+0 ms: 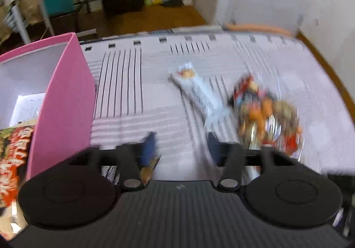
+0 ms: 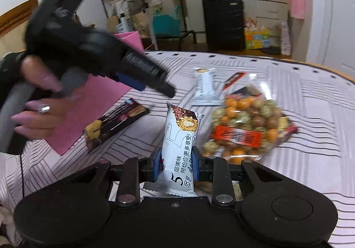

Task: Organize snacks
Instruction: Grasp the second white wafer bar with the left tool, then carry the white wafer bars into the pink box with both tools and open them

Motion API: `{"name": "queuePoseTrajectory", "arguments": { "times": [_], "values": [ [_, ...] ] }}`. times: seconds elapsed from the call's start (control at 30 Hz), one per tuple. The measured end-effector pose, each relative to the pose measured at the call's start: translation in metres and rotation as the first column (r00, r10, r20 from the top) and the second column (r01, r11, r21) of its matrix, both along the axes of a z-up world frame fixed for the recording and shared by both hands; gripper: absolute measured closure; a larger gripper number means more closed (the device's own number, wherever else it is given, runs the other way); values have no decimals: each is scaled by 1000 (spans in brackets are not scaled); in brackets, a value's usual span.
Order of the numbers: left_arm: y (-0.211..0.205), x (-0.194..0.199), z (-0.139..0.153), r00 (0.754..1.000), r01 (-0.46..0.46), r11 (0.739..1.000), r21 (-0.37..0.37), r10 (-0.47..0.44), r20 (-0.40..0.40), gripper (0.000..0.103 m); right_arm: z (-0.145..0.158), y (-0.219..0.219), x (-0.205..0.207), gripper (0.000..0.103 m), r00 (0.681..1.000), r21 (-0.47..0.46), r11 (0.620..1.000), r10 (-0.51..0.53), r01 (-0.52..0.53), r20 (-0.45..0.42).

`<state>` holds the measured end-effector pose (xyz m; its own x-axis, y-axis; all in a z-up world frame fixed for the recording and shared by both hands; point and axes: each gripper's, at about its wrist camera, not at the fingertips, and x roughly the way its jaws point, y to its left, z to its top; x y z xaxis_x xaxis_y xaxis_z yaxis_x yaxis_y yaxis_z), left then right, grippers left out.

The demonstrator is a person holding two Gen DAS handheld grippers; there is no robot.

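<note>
Right gripper (image 2: 175,162) fingers clench the white snack bar (image 2: 180,148); left gripper (image 1: 180,146) fingers released, empty.

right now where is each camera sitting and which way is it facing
Left wrist: sits on the left gripper, angled down across the striped bed; sees the pink box at its left, and its own open, empty jaws.
Right wrist: sits on the right gripper, facing over the bed toward a black suitcase; shows its jaws shut on a white snack bar, plus the person's left hand.
Shared: pink box, the bag of coloured balls, suitcase.
</note>
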<state>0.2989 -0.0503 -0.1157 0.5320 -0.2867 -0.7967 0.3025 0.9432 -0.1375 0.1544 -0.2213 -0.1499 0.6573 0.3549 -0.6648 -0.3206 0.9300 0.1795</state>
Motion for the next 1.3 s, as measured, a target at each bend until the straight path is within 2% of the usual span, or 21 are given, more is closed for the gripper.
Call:
{"name": "queuePoseTrajectory", "arguments": {
  "times": [0.13,0.23,0.37,0.47,0.5,0.53,0.57,0.63,0.77,0.97,1.17,1.3],
  "values": [
    [-13,19,-6,997,-72,993,-93,69,-36,41,12,-21,-7,71,998,-30,997,-69,68,-5],
    [-26,35,-17,991,-125,988,-93,121,-54,40,20,-36,-6,71,992,-95,988,-121,119,-21],
    [-41,57,-31,979,-199,974,-113,191,-71,40,25,-55,6,71,989,-118,984,-143,137,-40],
    [-54,66,-44,975,-213,974,-78,207,-76,40,25,-57,13,71,989,-130,983,-139,133,-39],
    [-59,64,-45,978,-205,977,-56,202,-48,42,25,-57,15,71,990,-125,983,-138,132,-41],
    [-63,60,-46,980,-199,980,-24,198,-21,54,25,-56,17,71,989,-120,984,-139,133,-43],
    [-67,56,-47,980,-201,979,28,200,11,73,24,-55,18,71,989,-115,984,-140,134,-47],
    [-72,48,-47,983,-183,981,66,181,43,76,23,-54,22,71,987,-107,984,-149,142,-59],
    [-63,35,-40,988,-152,987,60,152,15,77,21,-49,25,71,978,-89,982,-178,169,-107],
    [-42,-10,-11,996,-86,992,89,84,34,77,28,-38,14,71,971,-24,985,-174,172,-165],
    [-17,-59,22,998,-44,996,81,41,38,78,40,-24,0,71,971,12,992,-117,122,-210],
    [7,-87,43,1000,-28,999,46,28,-1,78,60,-8,-16,71,974,11,999,-44,47,-222]
  ]
}}
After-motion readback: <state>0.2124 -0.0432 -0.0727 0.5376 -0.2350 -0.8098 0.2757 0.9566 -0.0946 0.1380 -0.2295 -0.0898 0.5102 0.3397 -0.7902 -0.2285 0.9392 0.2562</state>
